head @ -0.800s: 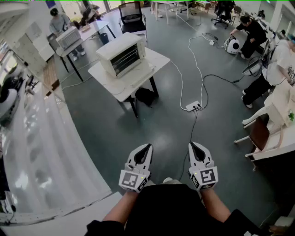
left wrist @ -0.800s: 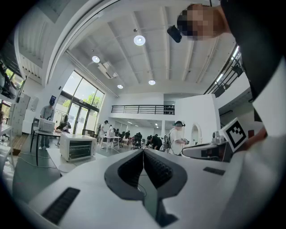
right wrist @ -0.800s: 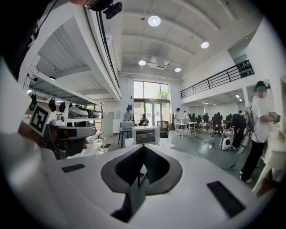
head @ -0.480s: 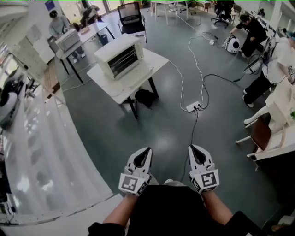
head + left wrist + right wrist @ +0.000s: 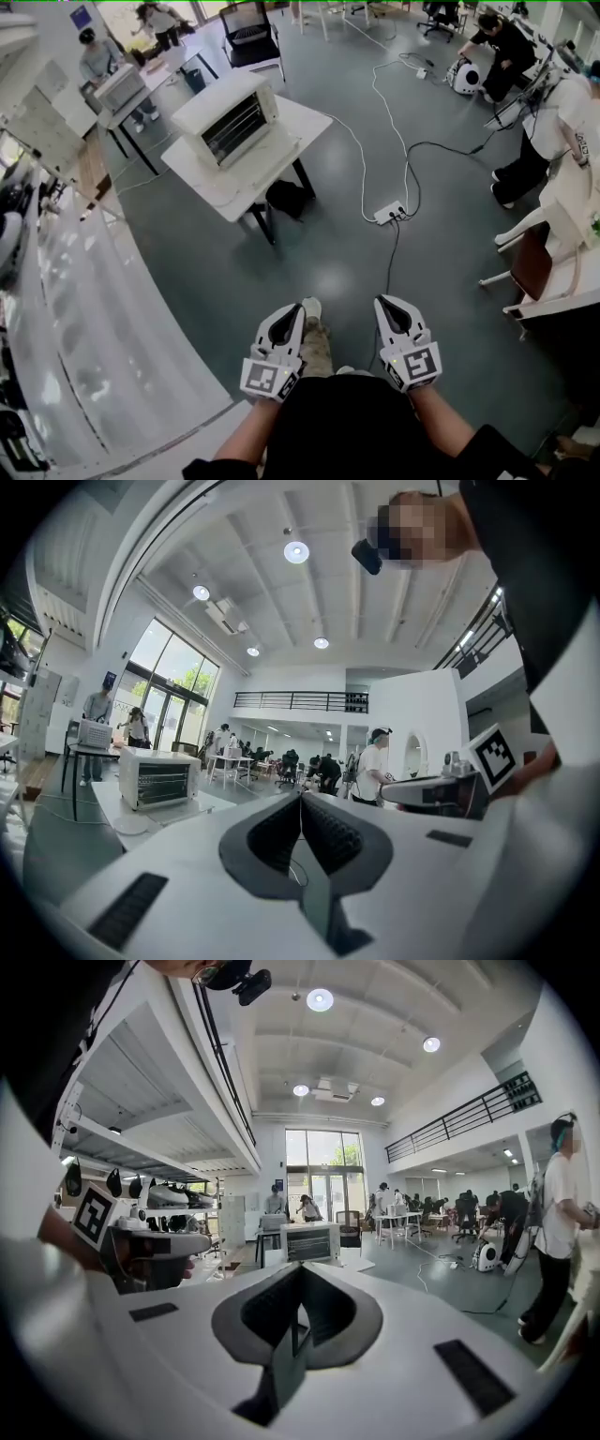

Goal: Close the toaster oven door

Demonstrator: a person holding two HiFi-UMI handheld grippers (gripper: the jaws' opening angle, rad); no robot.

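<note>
left hand-held gripper, right hand-held gripper closed, toaster oven distant

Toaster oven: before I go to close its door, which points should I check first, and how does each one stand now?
1. Left gripper empty, jaws together: ok.
2. Right gripper empty, jaws together: ok.
3. Toaster oven within reach: not ok; it stands on the table, far across the floor.
4. Door open and needing a push: cannot tell from this far.
5. Way to the table free: probably ok; the cable and the power strip lie to the right of the straight way.
</note>
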